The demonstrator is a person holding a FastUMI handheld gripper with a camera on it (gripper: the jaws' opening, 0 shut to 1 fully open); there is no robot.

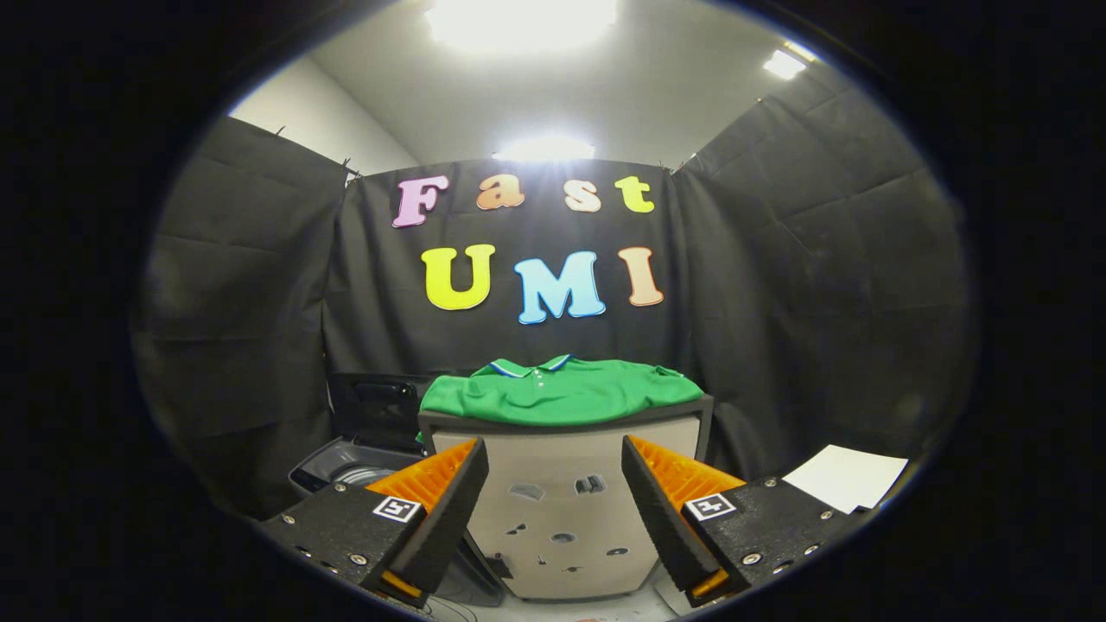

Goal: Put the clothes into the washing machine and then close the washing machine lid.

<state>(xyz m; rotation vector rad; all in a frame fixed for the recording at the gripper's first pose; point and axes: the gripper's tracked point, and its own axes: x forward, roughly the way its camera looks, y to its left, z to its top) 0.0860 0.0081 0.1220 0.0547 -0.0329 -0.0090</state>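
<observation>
Tongs spread apart, empty; beyond them a green shirt lies on a cabinet, half hiding the open washing machine.

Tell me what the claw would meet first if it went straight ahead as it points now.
Probably the pale front panel of the cabinet, framed between the open claw fingers. The green shirt lies on top, above that line. Depth is uncertain.
</observation>
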